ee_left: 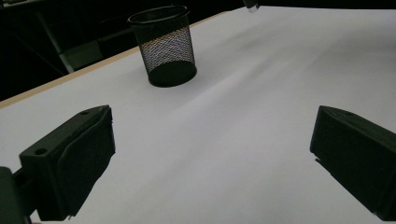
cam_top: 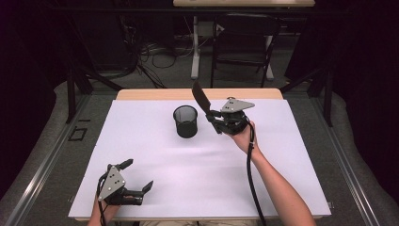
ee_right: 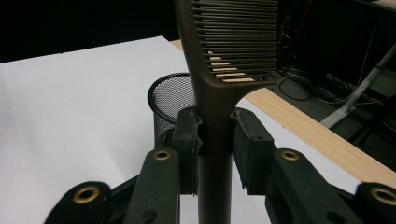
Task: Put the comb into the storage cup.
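Observation:
A black mesh cup (cam_top: 185, 121) stands upright near the middle back of the white table (cam_top: 202, 160). My right gripper (cam_top: 212, 114) hovers just to the right of the cup, shut on the handle of a dark comb (cam_top: 201, 98) whose toothed end points up and away. In the right gripper view the comb (ee_right: 219, 70) rises between the pads, with the mesh cup (ee_right: 170, 105) behind and below it. My left gripper (cam_top: 139, 175) rests at the front left of the table, open, nothing between its fingers. The left gripper view has the mesh cup (ee_left: 164, 44) far ahead.
Beyond the table's wooden back edge (cam_top: 155, 94) are a dark folding chair (cam_top: 244, 42), a white table leg (cam_top: 195, 47) and loose cables on the floor. A cable (cam_top: 251, 174) trails from my right gripper along the forearm.

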Demonstrator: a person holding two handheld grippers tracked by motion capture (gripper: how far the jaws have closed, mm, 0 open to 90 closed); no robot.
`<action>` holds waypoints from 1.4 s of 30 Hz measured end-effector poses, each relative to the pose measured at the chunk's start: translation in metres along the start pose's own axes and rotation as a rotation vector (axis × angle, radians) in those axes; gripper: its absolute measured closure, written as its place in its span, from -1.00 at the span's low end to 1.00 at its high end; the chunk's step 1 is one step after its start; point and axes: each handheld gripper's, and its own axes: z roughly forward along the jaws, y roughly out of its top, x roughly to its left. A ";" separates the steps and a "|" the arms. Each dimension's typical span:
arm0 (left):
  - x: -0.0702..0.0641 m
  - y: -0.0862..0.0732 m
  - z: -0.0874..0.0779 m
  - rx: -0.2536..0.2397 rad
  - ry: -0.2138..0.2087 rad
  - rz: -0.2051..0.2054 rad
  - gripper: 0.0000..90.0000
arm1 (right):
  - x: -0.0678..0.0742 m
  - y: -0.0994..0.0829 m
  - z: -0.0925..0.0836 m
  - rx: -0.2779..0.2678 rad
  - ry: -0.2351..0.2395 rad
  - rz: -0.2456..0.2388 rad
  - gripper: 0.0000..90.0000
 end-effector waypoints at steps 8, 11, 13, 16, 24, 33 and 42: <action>0.000 0.000 0.000 0.003 -0.003 0.000 -1.00 | -0.001 0.005 0.003 -0.007 -0.003 0.009 0.61; 0.000 0.000 0.000 0.001 -0.001 -0.004 -1.00 | -0.001 0.007 0.004 -0.011 -0.007 0.014 0.61; 0.000 0.000 0.000 0.002 -0.001 -0.004 -1.00 | -0.001 0.008 0.004 -0.012 -0.008 0.015 0.61; 0.000 0.000 0.000 0.005 0.000 0.000 -1.00 | -0.002 0.010 0.004 -0.012 -0.010 0.014 0.61; 0.000 0.000 0.000 0.007 0.002 -0.001 -1.00 | -0.003 0.018 0.005 -0.022 -0.014 0.013 0.61; 0.000 0.000 0.000 0.009 0.005 0.000 -1.00 | -0.003 0.028 0.008 -0.029 -0.014 0.014 0.61; 0.000 0.000 0.001 0.005 0.004 -0.003 -1.00 | -0.004 0.036 0.010 -0.034 -0.017 0.017 0.61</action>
